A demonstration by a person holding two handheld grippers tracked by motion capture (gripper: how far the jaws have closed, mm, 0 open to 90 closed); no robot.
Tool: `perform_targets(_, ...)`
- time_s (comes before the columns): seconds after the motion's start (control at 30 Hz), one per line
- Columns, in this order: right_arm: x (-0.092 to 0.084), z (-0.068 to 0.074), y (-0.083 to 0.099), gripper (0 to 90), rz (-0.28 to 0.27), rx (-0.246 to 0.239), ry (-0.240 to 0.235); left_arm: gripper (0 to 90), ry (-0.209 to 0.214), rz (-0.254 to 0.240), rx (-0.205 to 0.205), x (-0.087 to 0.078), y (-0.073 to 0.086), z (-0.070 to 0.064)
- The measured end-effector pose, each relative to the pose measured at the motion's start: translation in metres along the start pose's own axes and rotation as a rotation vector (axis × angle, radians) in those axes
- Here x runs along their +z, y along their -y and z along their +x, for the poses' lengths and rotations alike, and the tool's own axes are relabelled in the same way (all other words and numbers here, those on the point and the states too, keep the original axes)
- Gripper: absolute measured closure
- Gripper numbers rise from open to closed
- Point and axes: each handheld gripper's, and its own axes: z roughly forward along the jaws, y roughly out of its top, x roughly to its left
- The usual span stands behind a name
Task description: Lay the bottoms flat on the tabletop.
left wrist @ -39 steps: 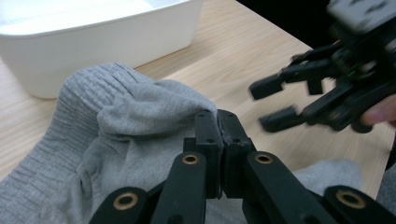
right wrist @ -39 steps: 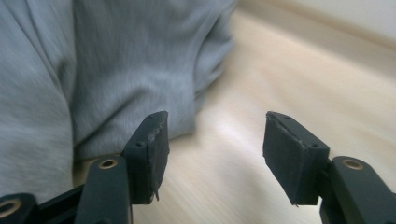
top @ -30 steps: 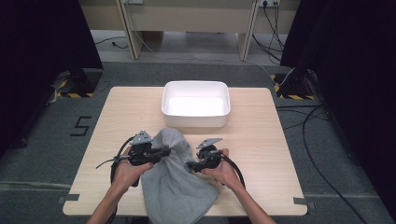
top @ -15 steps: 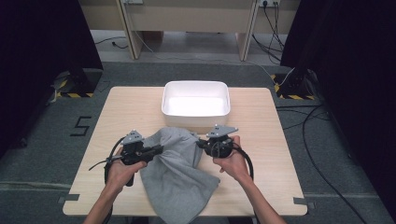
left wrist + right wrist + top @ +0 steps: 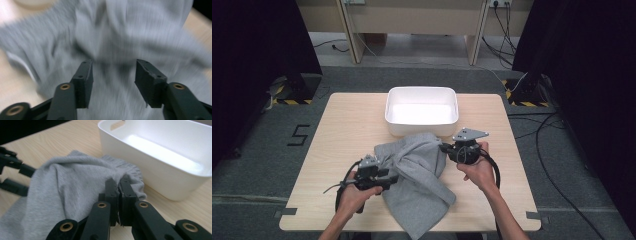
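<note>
A grey fabric garment [image 5: 417, 170] lies crumpled on the wooden table [image 5: 347, 130], its far edge close to the white bin [image 5: 421, 90]. My right gripper [image 5: 443, 148] is shut on a ribbed edge of the garment [image 5: 70, 182], pads [image 5: 125, 192] pressed together just in front of the bin's wall [image 5: 150, 170]. My left gripper [image 5: 394, 177] sits at the garment's left side. Its jaws have just been opening. In the left gripper view, which is blurred, they [image 5: 113, 75] stand apart over the cloth [image 5: 125, 32], and the pads do not press on it.
The white bin holds nothing that I can see and stands at the table's far middle. Bare wood lies left of the garment and right of my right hand. Black cables [image 5: 494, 170] trail from both grippers. The left gripper's jaws [image 5: 12, 172] show at the left of the right gripper view.
My right gripper has risen and moved away toward the bin, pulling the garment's edge with it. My left gripper has sunk toward the near left side of the cloth.
</note>
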Motion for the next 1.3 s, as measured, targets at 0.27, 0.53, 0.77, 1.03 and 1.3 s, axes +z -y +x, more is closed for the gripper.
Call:
perform_targets(0.27, -0.012, -0.028, 0.016, 87.7, 0.034, 0.048, 0.071, 43.3, -0.159, 0.079, 0.153, 0.006, 0.029, 0.001)
perform_targets(0.53, -0.049, -0.064, 0.022, 88.2, 0.057, 0.075, 0.167, 44.8, -0.272, 0.077, 0.144, -0.002, 0.022, 0.039)
perform_targets(0.77, -0.032, -0.076, 0.047, 68.2, 0.141, 0.143, 0.193, 41.0, -0.211, 0.009, 0.098, -0.009, 0.026, 0.015)
perform_targets(1.03, -0.041, -0.046, 0.058, 44.8, 0.116, 0.168, 0.269, 34.7, -0.150, 0.019, 0.110, -0.010, 0.045, -0.023)
perform_targets(1.3, -0.039, -0.002, 0.103, 44.6, 0.110, 0.220, 0.278, 31.7, -0.176, 0.034, 0.134, 0.002, 0.052, -0.036)
